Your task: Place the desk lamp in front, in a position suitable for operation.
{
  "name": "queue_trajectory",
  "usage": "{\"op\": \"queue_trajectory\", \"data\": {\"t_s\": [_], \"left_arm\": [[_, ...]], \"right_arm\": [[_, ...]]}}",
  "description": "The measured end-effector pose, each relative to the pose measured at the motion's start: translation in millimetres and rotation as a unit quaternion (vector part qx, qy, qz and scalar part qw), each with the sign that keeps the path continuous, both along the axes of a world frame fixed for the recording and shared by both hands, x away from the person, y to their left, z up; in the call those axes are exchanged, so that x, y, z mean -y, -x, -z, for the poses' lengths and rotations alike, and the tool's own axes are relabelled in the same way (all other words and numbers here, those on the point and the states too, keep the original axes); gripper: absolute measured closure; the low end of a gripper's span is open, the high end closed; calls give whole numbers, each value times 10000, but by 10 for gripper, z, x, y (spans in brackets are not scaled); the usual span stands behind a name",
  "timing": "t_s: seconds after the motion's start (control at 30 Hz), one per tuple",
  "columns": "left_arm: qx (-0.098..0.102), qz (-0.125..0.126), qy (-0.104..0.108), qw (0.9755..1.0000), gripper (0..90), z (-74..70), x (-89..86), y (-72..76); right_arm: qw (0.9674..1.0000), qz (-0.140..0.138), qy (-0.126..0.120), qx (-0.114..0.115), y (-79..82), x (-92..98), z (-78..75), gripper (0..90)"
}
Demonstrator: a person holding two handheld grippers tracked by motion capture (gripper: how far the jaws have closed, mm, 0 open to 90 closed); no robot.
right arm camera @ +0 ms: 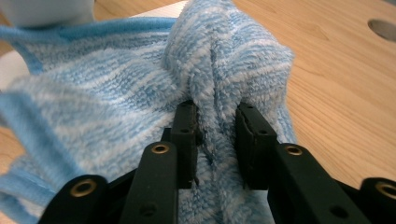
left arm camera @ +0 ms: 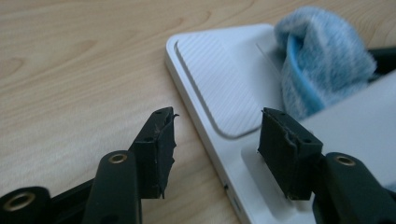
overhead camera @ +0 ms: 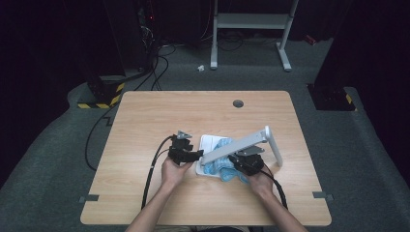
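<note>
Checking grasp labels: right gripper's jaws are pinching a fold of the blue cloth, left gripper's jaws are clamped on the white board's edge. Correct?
Not quite. The left gripper is open: in the left gripper view its jaws straddle the edge of the white board without pressing on it. The right gripper does pinch a fold of the blue cloth.

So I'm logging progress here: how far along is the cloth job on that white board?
Done: the right gripper has pinched a fold of the blue cloth lying on the white board. In hand: the left gripper, fingers open, straddles the board's edge. Left: the cloth is bunched, not flat.
</note>
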State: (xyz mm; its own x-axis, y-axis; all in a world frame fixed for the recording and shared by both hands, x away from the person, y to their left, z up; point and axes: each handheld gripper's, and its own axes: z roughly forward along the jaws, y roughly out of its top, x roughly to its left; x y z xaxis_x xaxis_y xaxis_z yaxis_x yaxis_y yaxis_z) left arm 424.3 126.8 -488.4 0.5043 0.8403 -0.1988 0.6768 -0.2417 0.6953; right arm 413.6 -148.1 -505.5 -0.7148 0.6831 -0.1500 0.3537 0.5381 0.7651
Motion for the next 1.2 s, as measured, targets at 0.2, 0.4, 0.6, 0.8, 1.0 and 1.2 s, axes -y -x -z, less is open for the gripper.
{"op": "queue_trajectory", "data": {"t_s": [0.2,0.4,0.6,0.8,1.0,1.2], "left_arm": [[-113,41,-97,9999,465,133,-20,83],[-160,53,12,9999,432,177,-59,96],[-132,42,33,9999,413,188,-69,102],[-112,55,24,9999,411,189,-71,102],[-140,39,96,9998,412,199,-70,94],[-126,10,93,9999,411,199,-59,92]], "right_arm": [[9975,-349,-536,-314,232,-8,-93,640],[9986,-116,-361,-378,129,-68,39,572],[9987,348,347,140,-39,-127,43,704],[9976,515,458,70,-116,-11,4,740],[9998,-179,49,-79,116,-92,-51,745],[9987,170,466,108,-69,-111,31,749]]}}
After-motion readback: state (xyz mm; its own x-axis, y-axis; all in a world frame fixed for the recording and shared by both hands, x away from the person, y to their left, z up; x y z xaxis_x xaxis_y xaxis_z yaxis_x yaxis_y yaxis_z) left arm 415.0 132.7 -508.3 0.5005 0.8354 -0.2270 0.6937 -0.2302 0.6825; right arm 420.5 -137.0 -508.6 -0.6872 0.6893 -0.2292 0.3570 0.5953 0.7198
